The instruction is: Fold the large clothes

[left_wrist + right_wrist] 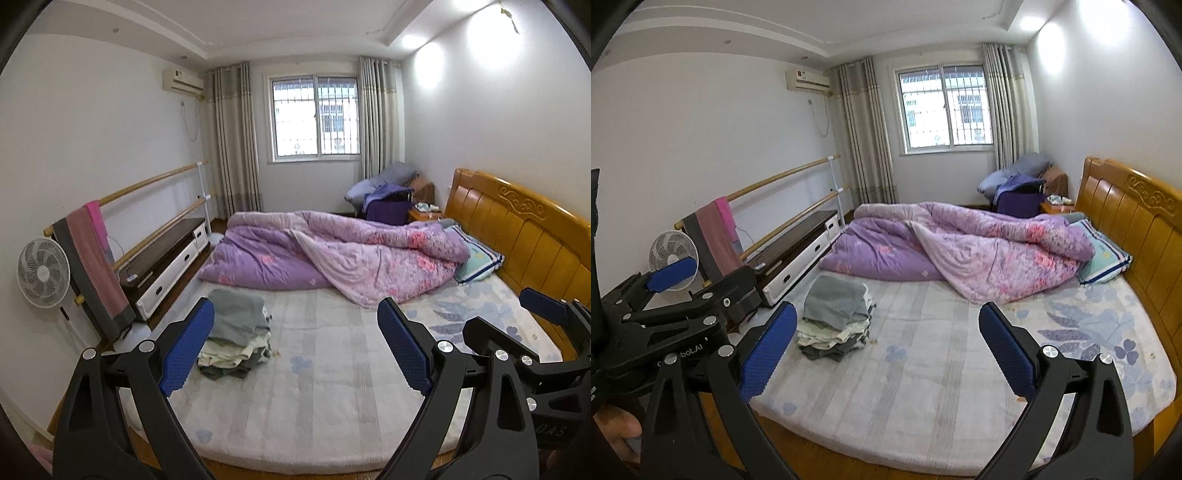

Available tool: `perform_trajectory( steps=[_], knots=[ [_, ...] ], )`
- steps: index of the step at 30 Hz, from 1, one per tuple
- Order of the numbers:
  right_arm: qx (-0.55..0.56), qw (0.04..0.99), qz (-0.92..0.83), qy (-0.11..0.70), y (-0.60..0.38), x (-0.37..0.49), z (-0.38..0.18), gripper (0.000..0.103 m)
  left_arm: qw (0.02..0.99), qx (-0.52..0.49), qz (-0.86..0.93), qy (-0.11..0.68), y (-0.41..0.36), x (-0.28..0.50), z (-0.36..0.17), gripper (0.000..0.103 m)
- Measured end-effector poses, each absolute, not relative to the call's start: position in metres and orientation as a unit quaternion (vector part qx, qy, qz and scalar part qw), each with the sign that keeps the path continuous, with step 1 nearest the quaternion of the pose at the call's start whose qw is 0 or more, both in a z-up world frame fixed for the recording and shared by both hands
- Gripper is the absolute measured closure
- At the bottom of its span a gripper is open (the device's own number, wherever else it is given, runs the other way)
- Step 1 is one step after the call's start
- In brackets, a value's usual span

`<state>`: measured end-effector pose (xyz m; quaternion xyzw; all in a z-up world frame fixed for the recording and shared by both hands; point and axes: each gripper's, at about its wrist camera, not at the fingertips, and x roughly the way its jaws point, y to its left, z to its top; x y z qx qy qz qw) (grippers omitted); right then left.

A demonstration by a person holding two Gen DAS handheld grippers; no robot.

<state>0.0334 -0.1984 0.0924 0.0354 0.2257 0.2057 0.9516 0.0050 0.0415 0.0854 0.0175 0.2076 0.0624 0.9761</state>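
Left gripper (295, 347) and right gripper (888, 350) both wide open, empty, above the bed (332, 387). Clothes pile (236, 339) at bed's left edge, probably already folded. Risk: grabbing several layers, toppling the stack floorward.

"bot.AI" — left hand-held gripper (670, 275) body

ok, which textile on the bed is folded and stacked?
The clothes pile near the bed's left edge, grey piece on top. The purple quilt behind lies crumpled and unfolded.
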Motion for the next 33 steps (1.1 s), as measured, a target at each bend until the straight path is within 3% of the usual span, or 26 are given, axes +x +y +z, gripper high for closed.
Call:
perform_trajectory(
  steps=[33],
  knots=[
    [0.021, 0.954, 0.191, 0.229, -0.198, 0.042, 0.094, 0.008, 0.974, 0.008, 0.054, 0.218, 0.048, 0.027, 0.078, 0.012]
  ],
)
